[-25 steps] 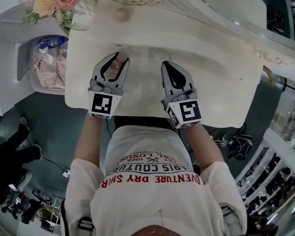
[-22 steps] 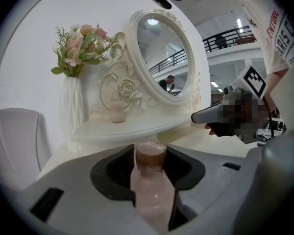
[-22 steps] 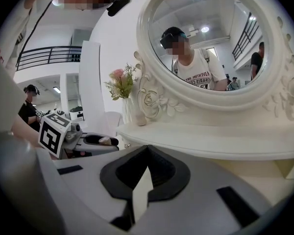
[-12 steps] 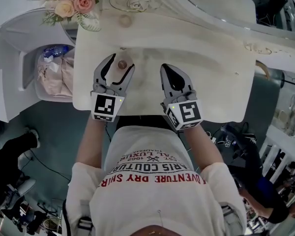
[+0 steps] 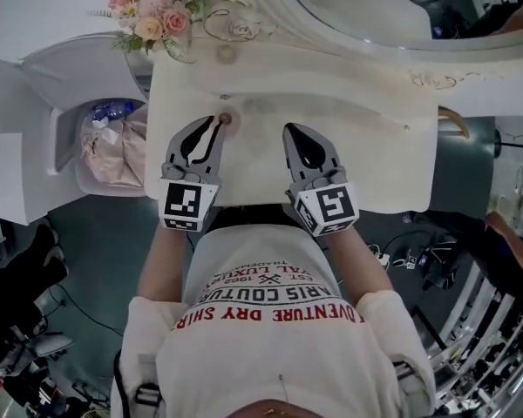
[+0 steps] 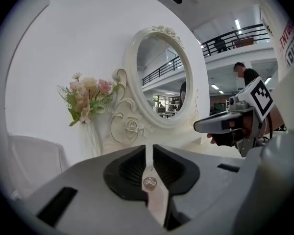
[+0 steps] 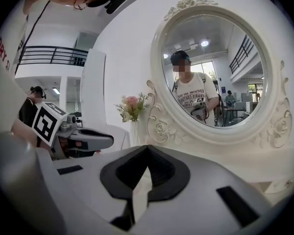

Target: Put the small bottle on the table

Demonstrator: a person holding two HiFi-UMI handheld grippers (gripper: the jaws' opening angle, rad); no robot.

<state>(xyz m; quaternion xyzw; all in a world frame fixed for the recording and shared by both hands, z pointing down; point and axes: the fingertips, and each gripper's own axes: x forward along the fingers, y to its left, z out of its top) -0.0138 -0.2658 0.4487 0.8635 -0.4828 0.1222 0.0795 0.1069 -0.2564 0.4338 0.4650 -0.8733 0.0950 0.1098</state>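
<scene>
The small bottle [image 5: 225, 119], pale with a brownish cap, stands upright on the cream dressing table [image 5: 375, 146]. It is just off the tip of my left gripper [image 5: 214, 122]. That gripper's jaws are closing, only a narrow slit remains, and the bottle is not between them [image 6: 147, 148]. Low in the slit a small silvery disc [image 6: 149, 182] shows; I cannot tell what it is. My right gripper [image 5: 294, 131] hovers over the table's front, a hand's width to the right, shut and empty [image 7: 147, 148].
An oval mirror [image 5: 375, 7] in an ornate white frame stands at the table's back, with a vase of flowers [image 5: 152, 20] at the back left. A small round object [image 5: 226, 54] lies near the frame. A bin with a bag [image 5: 109, 142] stands left of the table.
A second ago the left jaws held the bottle. They then opened wide around it, and now the gripper has drawn back, the bottle stands free and the jaws are narrower. The right gripper stays shut.
</scene>
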